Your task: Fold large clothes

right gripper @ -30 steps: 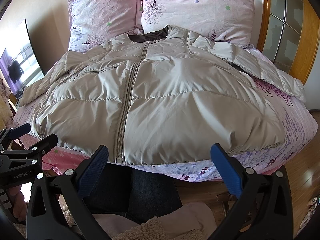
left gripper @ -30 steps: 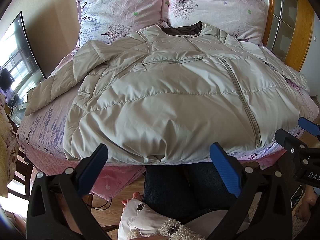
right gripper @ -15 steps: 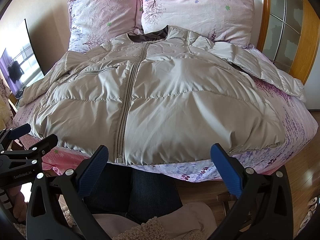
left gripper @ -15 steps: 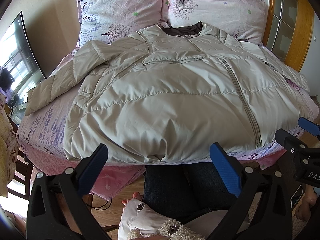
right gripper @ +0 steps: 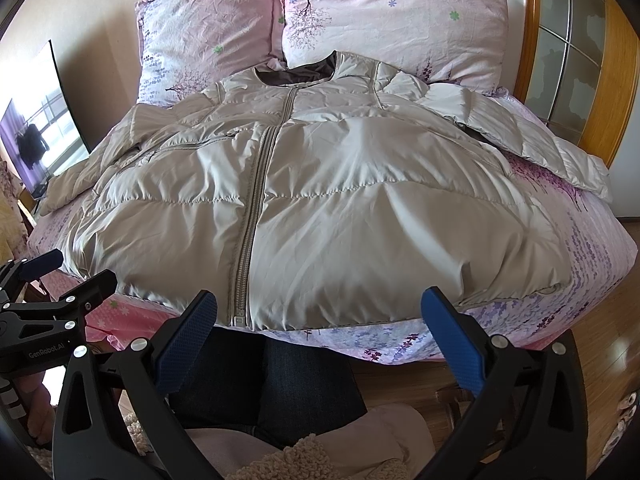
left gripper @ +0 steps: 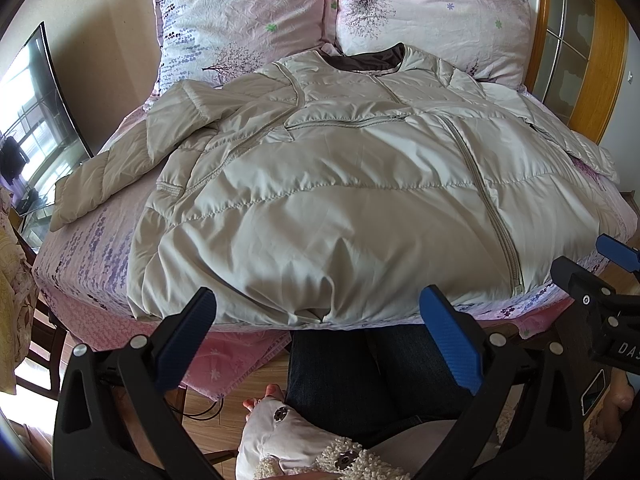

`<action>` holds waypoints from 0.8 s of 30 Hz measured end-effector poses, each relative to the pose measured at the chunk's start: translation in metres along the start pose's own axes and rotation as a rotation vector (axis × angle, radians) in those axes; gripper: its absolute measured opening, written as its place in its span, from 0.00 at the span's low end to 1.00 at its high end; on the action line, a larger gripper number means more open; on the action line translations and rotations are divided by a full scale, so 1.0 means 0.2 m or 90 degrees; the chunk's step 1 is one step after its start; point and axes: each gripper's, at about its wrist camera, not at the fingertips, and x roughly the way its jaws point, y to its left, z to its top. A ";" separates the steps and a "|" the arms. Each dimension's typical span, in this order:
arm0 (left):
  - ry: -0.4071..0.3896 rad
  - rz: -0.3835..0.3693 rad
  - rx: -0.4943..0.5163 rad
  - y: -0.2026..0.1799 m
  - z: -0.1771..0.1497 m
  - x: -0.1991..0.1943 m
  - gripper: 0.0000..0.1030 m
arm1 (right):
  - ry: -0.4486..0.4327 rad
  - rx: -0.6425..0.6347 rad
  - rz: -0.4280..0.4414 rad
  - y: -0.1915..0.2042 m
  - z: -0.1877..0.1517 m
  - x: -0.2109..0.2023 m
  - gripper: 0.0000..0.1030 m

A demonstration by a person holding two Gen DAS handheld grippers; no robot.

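A beige puffer jacket (left gripper: 320, 184) lies zipped and face up on the bed, collar toward the pillows, hem at the near edge; it also shows in the right wrist view (right gripper: 320, 200). Its left sleeve (left gripper: 120, 160) is bent on the bed and its right sleeve (right gripper: 540, 144) stretches toward the headboard side. My left gripper (left gripper: 320, 320) is open and empty, held just short of the hem. My right gripper (right gripper: 320, 320) is open and empty at the hem near the zipper end (right gripper: 240, 318). Each gripper shows at the edge of the other's view.
The bed (right gripper: 592, 248) has a pink flowered sheet and two pillows (left gripper: 420, 12) at the head. A wooden headboard (right gripper: 616, 80) stands on the right. A television (left gripper: 28, 120) stands to the left. The person's legs (left gripper: 360, 372) are below the bed edge.
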 end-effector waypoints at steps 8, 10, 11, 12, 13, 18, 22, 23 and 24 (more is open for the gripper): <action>0.002 -0.002 -0.003 0.00 0.00 0.00 0.98 | -0.002 0.003 0.002 0.01 0.00 -0.02 0.99; 0.005 -0.005 -0.005 0.01 0.00 0.01 0.98 | -0.003 0.004 0.002 0.01 0.00 -0.02 0.99; 0.006 -0.006 -0.005 0.01 0.01 0.01 0.98 | -0.004 0.005 0.003 0.01 0.00 -0.01 0.99; 0.007 -0.009 -0.005 0.01 0.01 0.01 0.98 | -0.007 0.006 0.003 0.01 0.01 -0.01 0.99; 0.009 -0.014 -0.005 0.01 0.01 0.01 0.98 | -0.010 0.009 0.003 0.00 0.01 -0.01 0.99; 0.006 -0.048 -0.005 0.02 0.02 0.02 0.98 | -0.045 0.032 0.011 -0.04 0.06 -0.02 0.99; -0.005 -0.069 -0.005 0.03 0.04 0.03 0.98 | -0.085 0.077 0.055 -0.15 0.14 -0.01 0.99; -0.011 -0.076 -0.008 0.03 0.05 0.03 0.98 | -0.095 0.089 0.067 -0.19 0.15 -0.01 0.99; -0.015 -0.080 -0.012 0.04 0.06 0.03 0.98 | -0.104 0.100 0.076 -0.22 0.17 -0.02 0.99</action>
